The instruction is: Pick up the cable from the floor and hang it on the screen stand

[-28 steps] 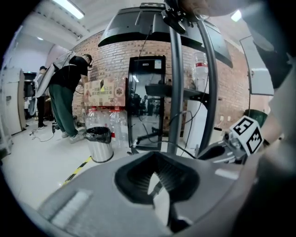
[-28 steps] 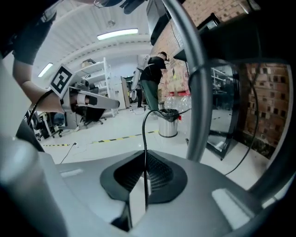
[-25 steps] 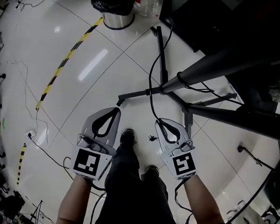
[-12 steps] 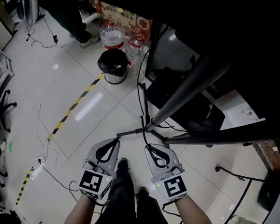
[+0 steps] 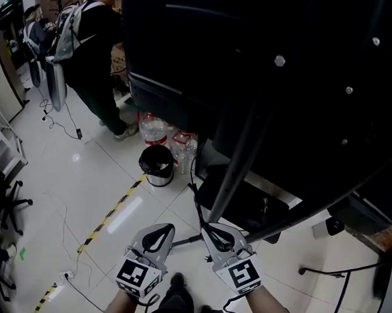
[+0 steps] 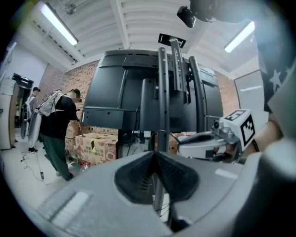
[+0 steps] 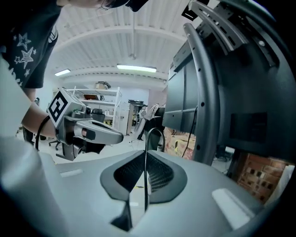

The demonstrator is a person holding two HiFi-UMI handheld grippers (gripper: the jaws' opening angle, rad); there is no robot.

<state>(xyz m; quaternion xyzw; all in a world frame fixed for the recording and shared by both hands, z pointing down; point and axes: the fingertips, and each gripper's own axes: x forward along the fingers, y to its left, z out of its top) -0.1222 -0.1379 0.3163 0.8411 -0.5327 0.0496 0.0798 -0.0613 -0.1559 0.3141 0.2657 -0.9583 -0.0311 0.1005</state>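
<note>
A thin black cable [image 5: 194, 189] comes down beside the screen stand's post [image 5: 237, 168] and runs into my right gripper [image 5: 205, 228], which is shut on it. In the right gripper view the cable [image 7: 145, 178] lies pinched between the closed jaws and loops up in front of them. My left gripper [image 5: 170, 228] is held level beside the right one, shut, with nothing seen between its jaws. The big black screen [image 5: 268, 64] fills the top of the head view. Both grippers point at the stand's uprights [image 6: 163, 97], which are close ahead.
A metal bin with a black bag [image 5: 157, 165] and water bottles [image 5: 155, 129] stand on the floor by the stand's base. A person [image 5: 97, 44] stands at the far left. Yellow-black tape [image 5: 110, 213] crosses the floor. Cardboard boxes [image 6: 95, 143] sit behind the stand.
Both grippers have risen a long way from near the floor to the height of the stand's post. The cable stayed in the right gripper. The view has lifted from the floor to the screen.
</note>
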